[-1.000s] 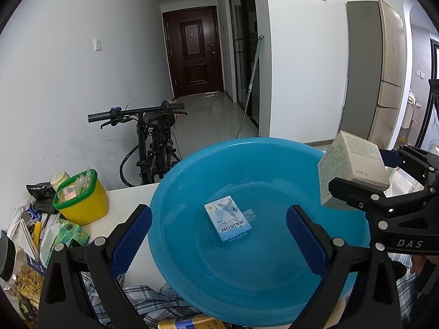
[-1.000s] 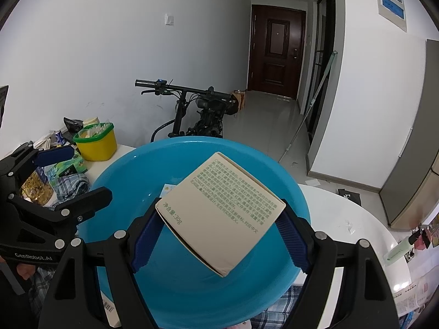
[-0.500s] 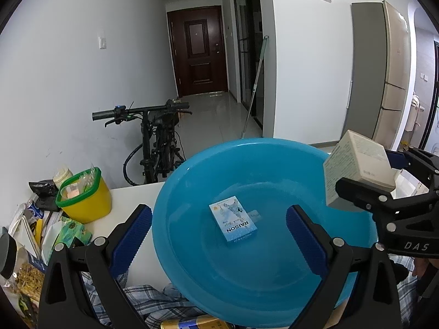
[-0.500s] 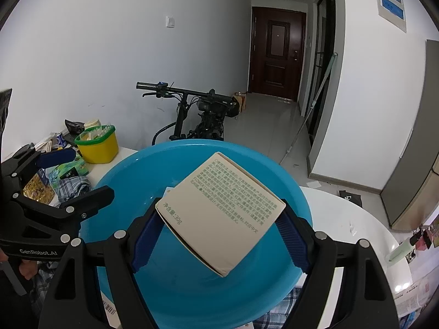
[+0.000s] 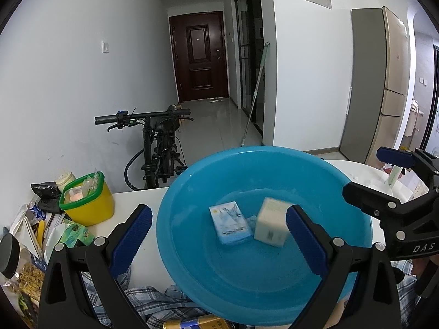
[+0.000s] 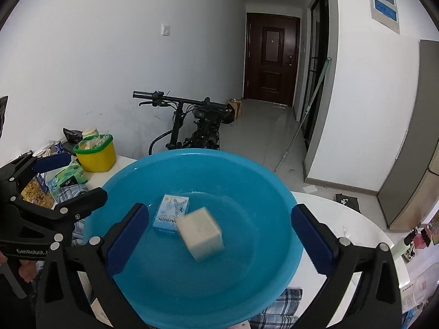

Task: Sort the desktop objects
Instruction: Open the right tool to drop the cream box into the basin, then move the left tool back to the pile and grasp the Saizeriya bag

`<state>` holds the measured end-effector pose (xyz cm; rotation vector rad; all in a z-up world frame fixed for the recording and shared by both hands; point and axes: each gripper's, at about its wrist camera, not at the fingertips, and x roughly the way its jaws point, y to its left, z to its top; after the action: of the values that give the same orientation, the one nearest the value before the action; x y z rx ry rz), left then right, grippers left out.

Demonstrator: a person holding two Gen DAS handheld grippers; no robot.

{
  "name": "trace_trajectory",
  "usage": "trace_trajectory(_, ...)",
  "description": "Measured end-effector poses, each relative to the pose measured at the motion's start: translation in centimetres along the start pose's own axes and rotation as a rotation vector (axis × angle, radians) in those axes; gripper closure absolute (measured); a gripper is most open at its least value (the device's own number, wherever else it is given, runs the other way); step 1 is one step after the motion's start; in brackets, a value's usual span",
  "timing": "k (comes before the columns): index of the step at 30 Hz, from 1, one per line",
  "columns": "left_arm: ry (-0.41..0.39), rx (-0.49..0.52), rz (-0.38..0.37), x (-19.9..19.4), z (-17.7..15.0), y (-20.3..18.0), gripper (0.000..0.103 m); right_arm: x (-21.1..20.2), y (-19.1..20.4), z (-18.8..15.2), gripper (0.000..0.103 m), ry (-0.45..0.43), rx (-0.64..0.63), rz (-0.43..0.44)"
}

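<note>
basin (image 6: 247, 170): one, sitting on worktop (image 5: 142, 200)
boxes: two lying inside, blue box (image 6: 171, 215), cream box (image 6: 201, 231) blurred
left gripper (image 5: 219, 235): fingers gaping, holding nothing
right gripper (image 6: 219, 235): fingers gaping, holding nothing

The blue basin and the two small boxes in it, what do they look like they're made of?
The basin looks like glossy moulded plastic: smooth, with soft sheen. The blue box seems printed cardboard, with flat faces and lettering. The cream box is probably matte cardboard too, though blur hides its surface.
</note>
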<state>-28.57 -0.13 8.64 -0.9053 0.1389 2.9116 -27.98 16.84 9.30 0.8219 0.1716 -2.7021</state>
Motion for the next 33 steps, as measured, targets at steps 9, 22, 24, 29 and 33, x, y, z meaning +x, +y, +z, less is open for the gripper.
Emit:
trace_trajectory(9, -0.003, 0.001, -0.001, -0.1, 0.1, -0.1, 0.003, 0.1, 0.0, 0.0, 0.0, 0.008, -0.004, 0.0)
trace_trajectory(22, -0.041, -0.012, 0.006, -2.5, 0.7, 1.2, 0.003, -0.7, -0.2, 0.1, 0.0, 0.01, -0.009, 0.021)
trace_trajectory(24, -0.042, -0.01, 0.021, -3.4, 0.5, 1.5, 0.003, -0.8, -0.2, 0.1, 0.0, 0.008, -0.007, 0.024)
trace_trajectory(29, -0.04, -0.012, 0.051, -5.7, -1.3, 2.1, 0.003, -1.4, 0.0, 0.3, 0.0, -0.007, -0.004, 0.042)
trace_trajectory(33, -0.012, -0.007, 0.08, -7.1, -4.6, 2.6, 0.003, -2.0, 0.7, 0.5, 0.0, -0.013, -0.02, 0.037)
